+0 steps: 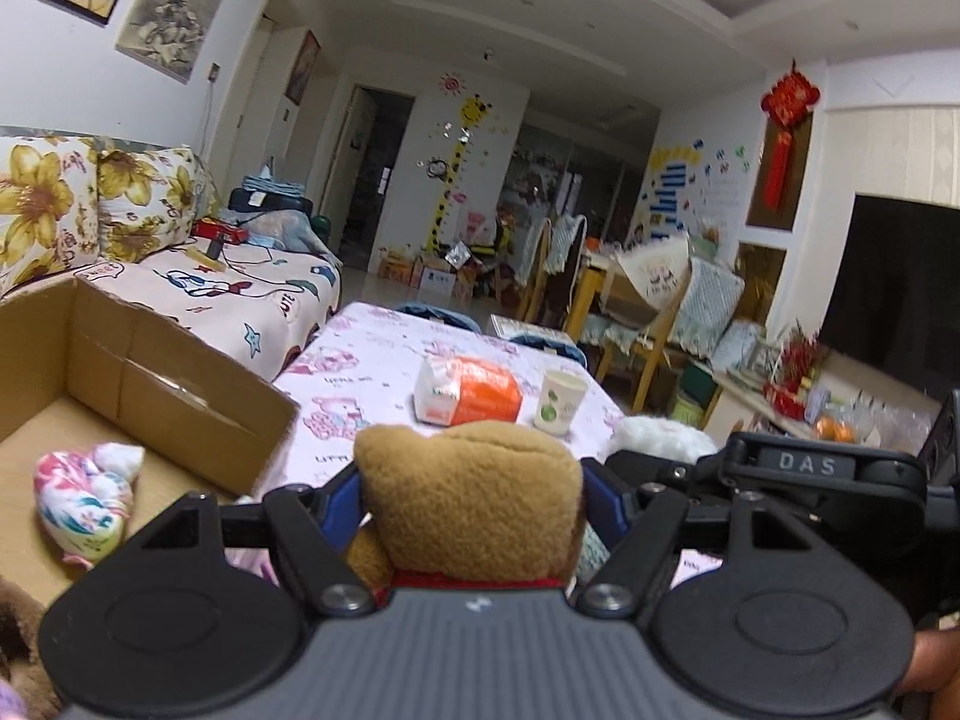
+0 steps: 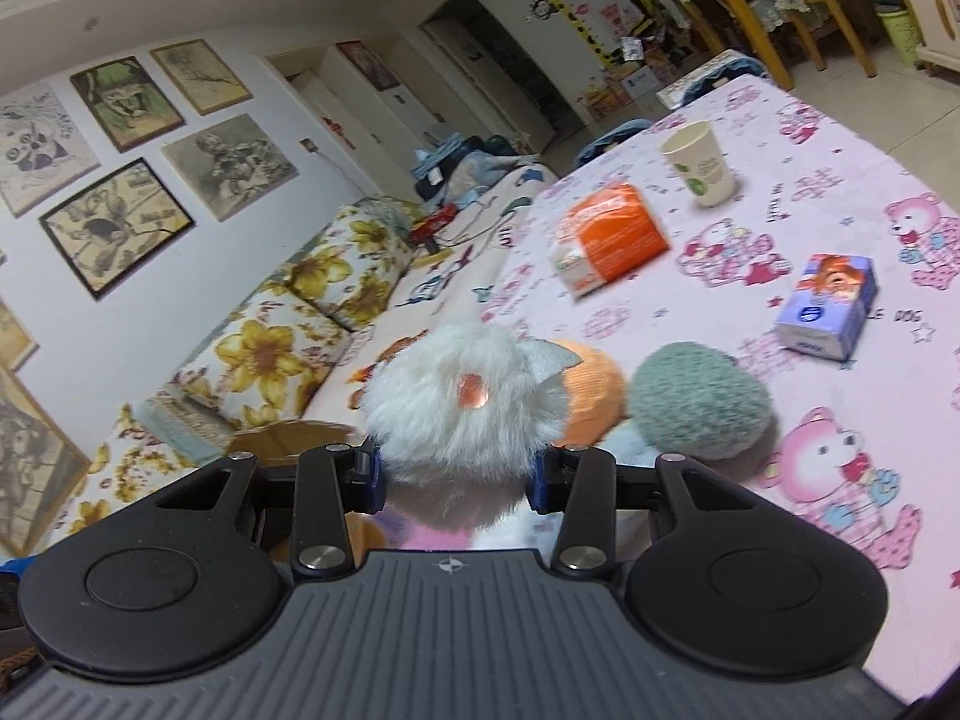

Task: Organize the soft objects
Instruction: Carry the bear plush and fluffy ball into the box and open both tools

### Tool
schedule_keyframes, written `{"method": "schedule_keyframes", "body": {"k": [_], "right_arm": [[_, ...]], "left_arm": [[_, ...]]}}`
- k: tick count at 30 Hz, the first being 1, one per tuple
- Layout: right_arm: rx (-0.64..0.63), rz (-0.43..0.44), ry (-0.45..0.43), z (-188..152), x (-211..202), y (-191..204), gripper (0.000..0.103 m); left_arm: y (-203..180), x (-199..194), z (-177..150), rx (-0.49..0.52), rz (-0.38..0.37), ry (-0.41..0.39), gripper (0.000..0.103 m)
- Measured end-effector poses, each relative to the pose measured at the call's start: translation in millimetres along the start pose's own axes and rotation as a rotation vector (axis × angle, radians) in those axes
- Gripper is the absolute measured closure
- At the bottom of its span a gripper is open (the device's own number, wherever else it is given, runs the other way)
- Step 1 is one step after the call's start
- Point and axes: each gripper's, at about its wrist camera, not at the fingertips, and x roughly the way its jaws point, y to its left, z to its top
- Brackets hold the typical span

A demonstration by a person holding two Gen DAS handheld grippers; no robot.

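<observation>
Left gripper (image 1: pixel 471 498): clamped on the brown plush toy (image 1: pixel 474 492); both blue pads pressed into its sides, toy lifted clear of the tablecloth (image 1: pixel 360 360).
Right gripper (image 2: pixel 456 474): closed on the white furry toy (image 2: pixel 462 402); fur bulged over both pads.
Cardboard box (image 1: pixel 180 378): stood open to the left of the left gripper, on the table's near corner; a floral cloth bundle (image 1: pixel 84 498) already lay inside.
Remaining soft items: an orange plush (image 2: pixel 591 396) and a grey-green fuzzy ball (image 2: pixel 699 402) sat on the cloth just beyond the white toy, touching or nearly so; the blurred view did not settle which.
Non-target items: orange tissue pack (image 2: pixel 612 240), paper cup (image 2: pixel 699 162) and small blue carton (image 2: pixel 828 306) stood farther out, well apart from the box.
Step in hand: judged as transport, both toys gripped and carried, neither yet over the box.
Next move: likely calls for swinging the brown toy left over the box wall, then opening the jaws only once it hangs above the box floor; the white toy would follow.
</observation>
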Motion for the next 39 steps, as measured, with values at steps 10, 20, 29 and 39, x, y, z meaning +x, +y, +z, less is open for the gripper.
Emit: {"method": "schedule_keyframes", "body": {"k": [10, 20, 29, 39], "right_arm": [[-0.011, 0.096, 0.019, 3.5, 15.4, 23.5, 0.051], [-0.046, 0.180, 0.041, 9.2, 42.1, 51.1, 0.051], [-0.075, 0.262, 0.113, 0.7, 83.8, 69.9, 0.051], [-0.109, 0.307, 0.223, -12.4, 129.6, 81.4, 0.050]], "left_arm": [[17.8, -26.0, 11.1, -0.055, 0.034, -0.090, 0.031], [46.6, -47.9, 19.7, -0.133, 0.130, -0.180, 0.030], [90.0, -63.8, 25.5, -0.270, 0.296, -0.224, 0.030], [123.1, -64.6, 24.1, -0.364, 0.433, -0.204, 0.030]]}}
